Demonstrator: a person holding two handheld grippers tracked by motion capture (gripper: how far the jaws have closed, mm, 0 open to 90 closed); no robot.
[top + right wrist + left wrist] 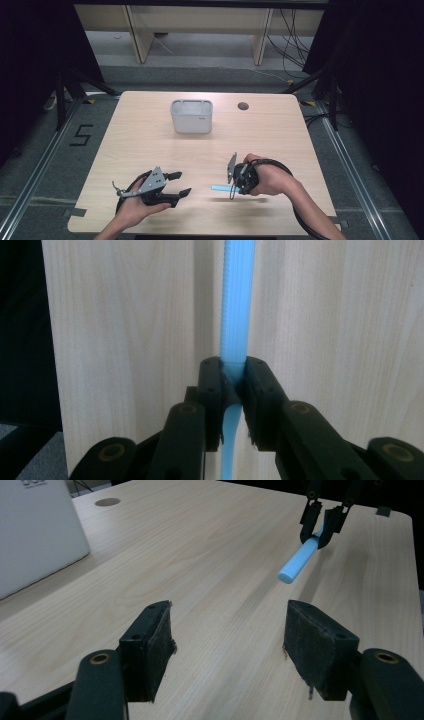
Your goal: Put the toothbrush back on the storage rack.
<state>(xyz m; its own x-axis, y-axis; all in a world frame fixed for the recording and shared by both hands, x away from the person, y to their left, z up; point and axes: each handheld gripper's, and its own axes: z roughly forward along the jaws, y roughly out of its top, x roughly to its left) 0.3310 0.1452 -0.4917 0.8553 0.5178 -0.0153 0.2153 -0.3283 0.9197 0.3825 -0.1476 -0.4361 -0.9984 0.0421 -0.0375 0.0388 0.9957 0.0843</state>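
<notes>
Pale wooden counter (150, 135) across the middle of the high view, a round hole (243, 106) near its far edge at upper right of centre. White rectangular bin (192, 116) standing upright on the far half, upper centre of the frame; same bin (35, 535) at the upper left of the left gripper view. Left hand-held gripper (177, 184) at lower left of the high view, held in the left hand (135, 207), jaws spread wide apart and holding nothing; bare wood between the two black pads (157, 640) in its own view. Right hand-held gripper (231, 182) at lower right of centre, gripped by the right hand (270, 180), jaws closed tight on a light blue ribbed stick (237, 310). Stick (220, 188) poking toward frame left in the high view, a shadow on the counter beneath it. In the left gripper view, the same stick (300, 560) at upper right, slanting down from the far gripper (322, 530), round end foremost. Black cable (300, 220) trailing along the right forearm.
</notes>
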